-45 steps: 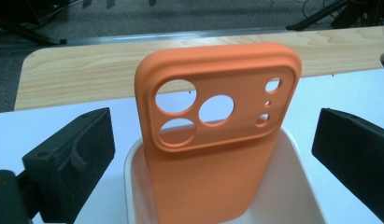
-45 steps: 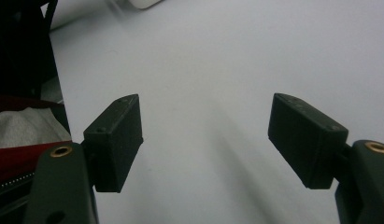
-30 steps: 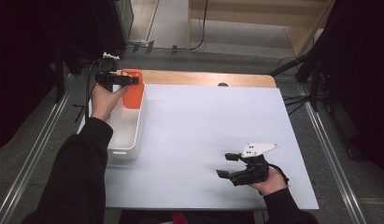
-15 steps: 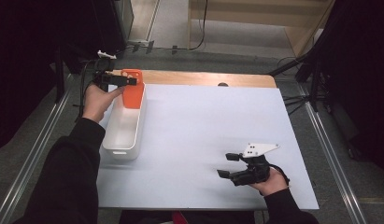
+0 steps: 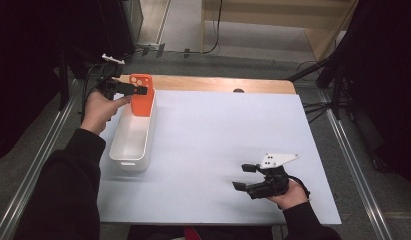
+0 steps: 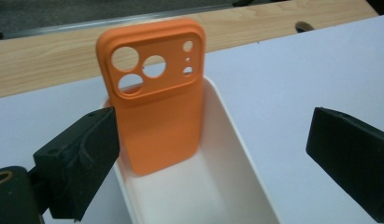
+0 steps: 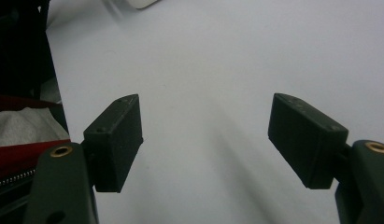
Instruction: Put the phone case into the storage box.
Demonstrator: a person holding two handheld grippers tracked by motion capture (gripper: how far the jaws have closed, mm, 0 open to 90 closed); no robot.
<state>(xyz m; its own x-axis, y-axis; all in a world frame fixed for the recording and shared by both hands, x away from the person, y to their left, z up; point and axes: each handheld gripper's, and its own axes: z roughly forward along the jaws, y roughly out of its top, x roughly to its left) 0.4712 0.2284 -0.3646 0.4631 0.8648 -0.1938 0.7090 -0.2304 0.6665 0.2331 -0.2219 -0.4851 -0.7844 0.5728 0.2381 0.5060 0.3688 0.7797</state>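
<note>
From above, my left jaws hang at the far end of the white bin, the orange case standing upright just beyond their tips. My right jaws rest released, low over the white surface, well apart from the bin.

Along my left jaws, they stand wide; the case leans in the bin, beside the left jaw, ungripped.

Along my right jaws, spread wide, nothing lies between them.

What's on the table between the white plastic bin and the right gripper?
Nothing: in the high view, only bare white tabletop lies between the white plastic bin and the open right gripper.
</note>
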